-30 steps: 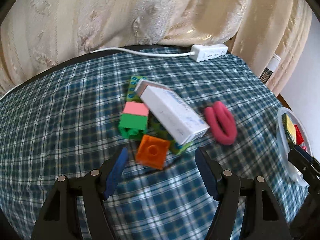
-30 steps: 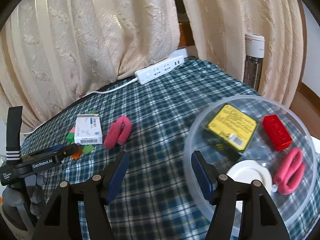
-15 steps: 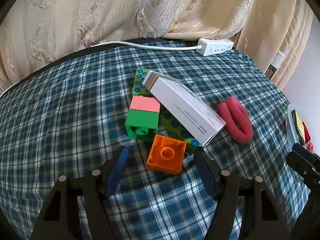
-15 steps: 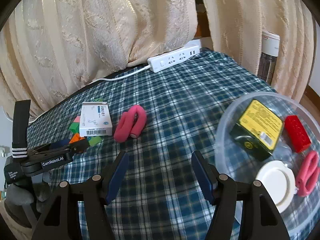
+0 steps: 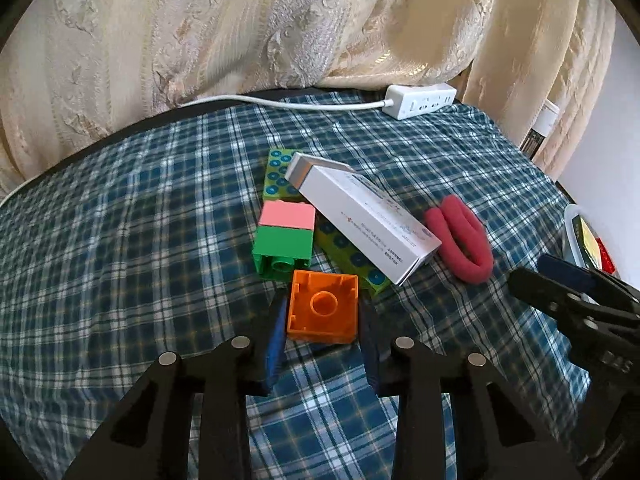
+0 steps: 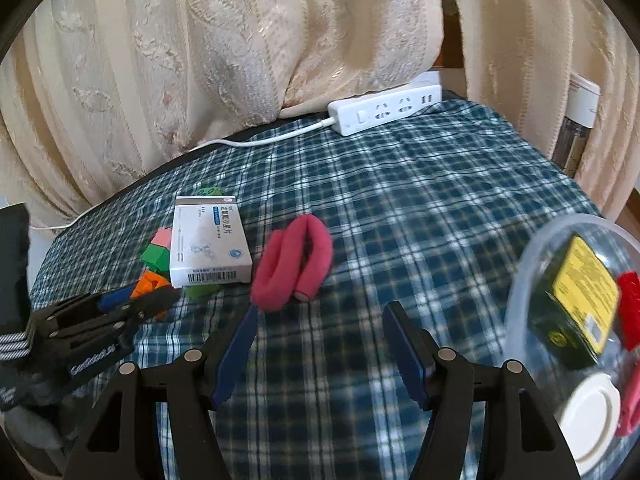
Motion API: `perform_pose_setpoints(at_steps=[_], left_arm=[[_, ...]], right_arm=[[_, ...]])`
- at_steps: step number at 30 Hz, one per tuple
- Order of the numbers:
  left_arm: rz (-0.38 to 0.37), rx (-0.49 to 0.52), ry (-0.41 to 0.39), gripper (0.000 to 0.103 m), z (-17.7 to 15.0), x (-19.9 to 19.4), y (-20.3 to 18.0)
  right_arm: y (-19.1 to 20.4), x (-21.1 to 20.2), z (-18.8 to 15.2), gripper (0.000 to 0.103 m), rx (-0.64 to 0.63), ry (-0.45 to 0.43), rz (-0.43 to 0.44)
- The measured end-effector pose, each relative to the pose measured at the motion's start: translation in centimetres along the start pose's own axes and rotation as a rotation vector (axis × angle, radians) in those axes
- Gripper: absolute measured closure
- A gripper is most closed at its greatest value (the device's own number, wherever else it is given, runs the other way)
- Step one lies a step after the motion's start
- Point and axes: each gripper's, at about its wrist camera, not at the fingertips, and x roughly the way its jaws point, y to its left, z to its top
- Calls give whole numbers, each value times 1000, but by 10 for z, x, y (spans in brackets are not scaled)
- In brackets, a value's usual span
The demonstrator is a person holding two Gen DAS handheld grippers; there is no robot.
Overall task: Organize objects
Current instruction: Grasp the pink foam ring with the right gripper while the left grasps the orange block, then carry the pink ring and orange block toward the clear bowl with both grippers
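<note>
An orange brick lies hollow side up on the checked cloth, and my left gripper is shut on it, one pad at each side. Behind it lie a green and pink brick, a green dotted plate and a white box resting across them. A folded pink foam roll lies to the right. My right gripper is open and empty, just in front of the pink roll. The left gripper shows at the left of the right wrist view.
A clear plastic bowl at the right holds a yellow-labelled dark box, a red brick, a white lid and a pink roll. A white power strip lies at the table's far edge. Cream curtains hang behind.
My left gripper moved forward and closed on the orange brick. My right gripper swung left, away from the bowl and toward the pink roll.
</note>
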Motion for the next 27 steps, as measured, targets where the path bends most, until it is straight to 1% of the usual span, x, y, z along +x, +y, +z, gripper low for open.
perform_pose_setpoints(at_steps=[11, 14, 22, 23, 25, 27], left_arm=[[6, -23, -12, 69, 4, -11, 6], [7, -29, -7, 69, 4, -10, 8], [6, -37, 7, 69, 1, -5, 10], [7, -37, 8, 69, 1, -5, 10], [5, -39, 13, 69, 1, -4, 10], [3, -40, 17, 69, 1, -3, 10]], right_arm=[[13, 39, 20, 34, -46, 45, -31], [17, 49, 23, 30, -66, 58, -45], [25, 55, 23, 29, -127, 49, -100], [26, 56, 23, 30, -133, 47, -106], [28, 56, 22, 36, -158, 41, -131], [28, 55, 21, 41, -164, 36, -130]])
